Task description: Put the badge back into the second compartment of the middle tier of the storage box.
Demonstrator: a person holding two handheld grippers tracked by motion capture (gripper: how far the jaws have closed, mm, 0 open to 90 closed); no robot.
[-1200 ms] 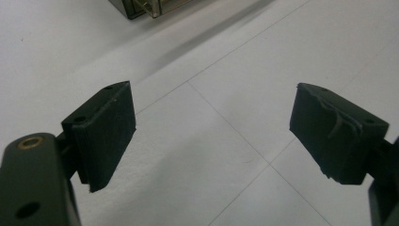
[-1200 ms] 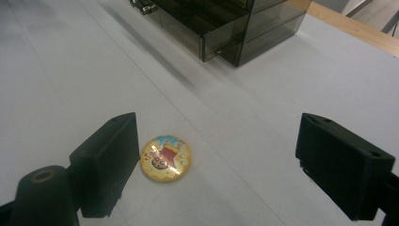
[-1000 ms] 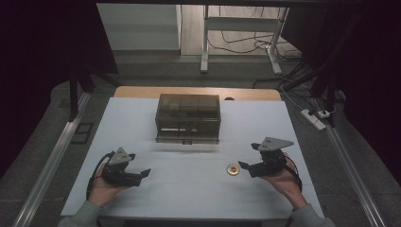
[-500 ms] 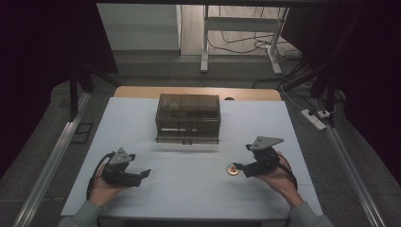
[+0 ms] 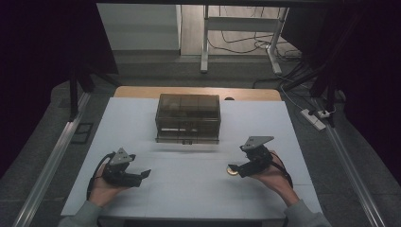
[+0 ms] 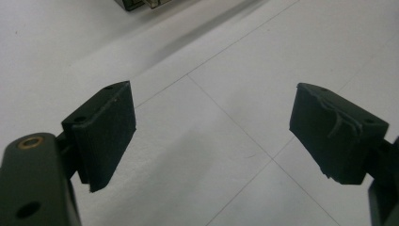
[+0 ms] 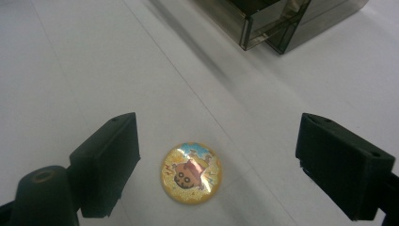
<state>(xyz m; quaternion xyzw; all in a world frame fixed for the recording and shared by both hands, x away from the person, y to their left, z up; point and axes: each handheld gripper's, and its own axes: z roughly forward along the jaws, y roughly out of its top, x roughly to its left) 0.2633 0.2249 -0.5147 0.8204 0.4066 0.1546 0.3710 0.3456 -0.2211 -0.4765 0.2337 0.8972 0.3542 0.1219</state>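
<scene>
A: What is seen nearest the front edge of the white table [image 5: 142,118]?

B: The left gripper [image 5: 142,175] is held low near the front-left corner, its jaws spread wide and nothing gripped; in the left gripper view only bare surface is seen between the fingers [image 6: 106,132].

A: And toward the front-right corner?

B: The right gripper [image 5: 236,169] is held just above the surface, released as well. A round badge [image 5: 231,170] with a cartoon print is laid flat on the table right at its tips. In the right gripper view the badge [image 7: 191,173] is seen between the two open jaws, nearer the left finger [image 7: 110,162], and is touched by neither.

A: What is placed farther back?

B: A smoke-tinted transparent box [image 5: 188,117] is set at the middle of the table, toward the far edge, well apart from both grippers. Its corner [image 7: 277,23] is caught at the top of the right gripper view.
</scene>
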